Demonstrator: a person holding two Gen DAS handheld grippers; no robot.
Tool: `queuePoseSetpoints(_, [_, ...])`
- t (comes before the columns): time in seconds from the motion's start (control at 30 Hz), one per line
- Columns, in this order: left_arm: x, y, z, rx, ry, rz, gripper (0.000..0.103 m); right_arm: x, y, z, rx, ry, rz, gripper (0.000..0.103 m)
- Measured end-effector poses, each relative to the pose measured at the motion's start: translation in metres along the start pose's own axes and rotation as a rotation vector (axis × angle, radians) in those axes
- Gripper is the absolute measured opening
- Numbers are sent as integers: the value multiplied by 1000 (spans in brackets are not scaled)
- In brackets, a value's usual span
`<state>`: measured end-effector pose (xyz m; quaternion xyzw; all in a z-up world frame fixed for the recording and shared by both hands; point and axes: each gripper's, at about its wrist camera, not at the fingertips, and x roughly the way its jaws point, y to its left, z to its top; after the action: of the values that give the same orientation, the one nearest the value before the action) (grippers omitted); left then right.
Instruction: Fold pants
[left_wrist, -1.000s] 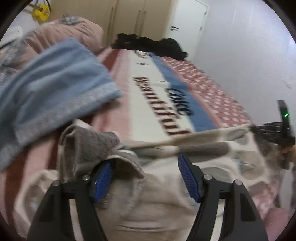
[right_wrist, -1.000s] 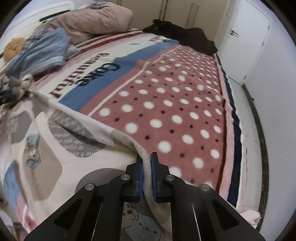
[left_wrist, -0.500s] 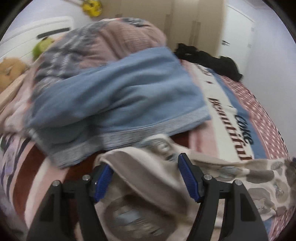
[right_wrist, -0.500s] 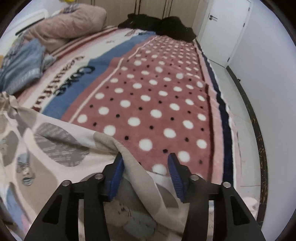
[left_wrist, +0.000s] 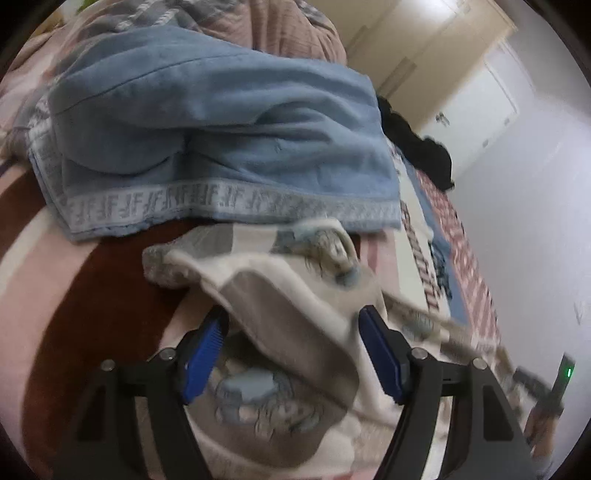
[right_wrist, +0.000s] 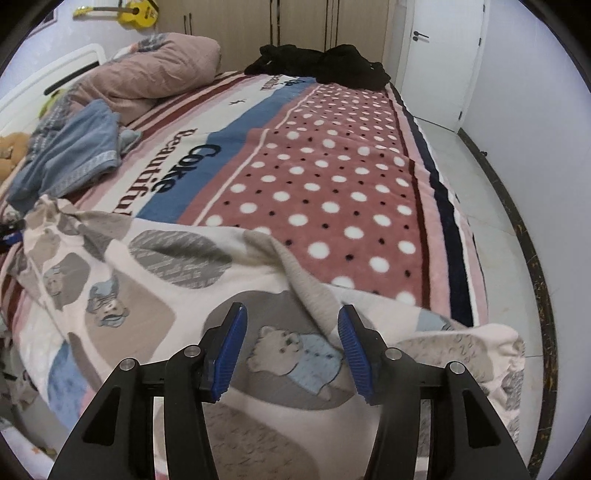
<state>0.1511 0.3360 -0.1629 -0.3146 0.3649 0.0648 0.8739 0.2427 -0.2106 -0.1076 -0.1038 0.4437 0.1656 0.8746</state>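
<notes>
Spreading the printed pants (right_wrist: 155, 280) flat across the near end of the bed blanket (right_wrist: 332, 177) — both my grippers let go.

Largest first: the blanket runs the whole bed, the pants lie across its near end, a blue garment (left_wrist: 207, 122) sits just beyond their far edge. My right gripper (right_wrist: 291, 350) has just been opening and its pads stand clear of a raised fold lying between them; my left gripper (left_wrist: 291, 350) stands wide too, cloth bunched loosely between the jaws, unpinched. This fleece looks soft, light and floppy — I would take it at a hem or waistband edge. Left view is blurred, and where waist and legs run I cannot tell.
</notes>
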Motion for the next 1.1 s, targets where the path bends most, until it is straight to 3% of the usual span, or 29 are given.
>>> queuePoseSetpoints(0.07, [1, -3, 4, 2, -56, 12, 54, -3, 3, -4, 0, -4, 8, 47])
queuePoseSetpoints(0.13, [1, -7, 9, 11, -90, 37, 5, -5, 5, -6, 3, -5, 19, 47])
queuePoseSetpoints(0.23, [-11, -11, 9, 32, -137, 72, 3, -9, 7, -10, 8, -13, 25, 47])
queuePoseSetpoints(0.3, [-31, -22, 0, 99, -199, 169, 2, -12, 7, -12, 11, -21, 25, 47])
queuePoseSetpoints(0.4, [-62, -25, -14, 146, -253, 249, 2, -17, 3, -15, 28, -30, 35, 47])
queuePoseSetpoints(0.53, [-76, -9, -37, 121, -213, 268, 2, -22, -4, -18, 41, -39, 34, 47])
queuePoseSetpoints(0.63, [-69, 3, -56, 138, -168, 303, 2, -24, -11, -21, 61, -36, 34, 47])
queuePoseSetpoints(0.77, [-65, 13, -66, 127, -128, 295, 5, -25, -22, -25, 78, -31, 22, 47])
queuePoseSetpoints(0.8, [-69, 11, -65, 138, -130, 301, 10, -25, -25, -25, 81, -31, 16, 47])
queuePoseSetpoints(0.9, [-88, 1, -60, 185, -178, 350, 46, -29, -38, -30, 95, -30, -7, 49])
queuePoseSetpoints(1.0, [-106, -17, -52, 222, -224, 330, 50, -35, -56, -36, 97, -20, -50, 58])
queuePoseSetpoints(1.1, [-107, -43, -44, 267, -202, 222, 59, -35, -70, -42, 96, 1, -81, 58])
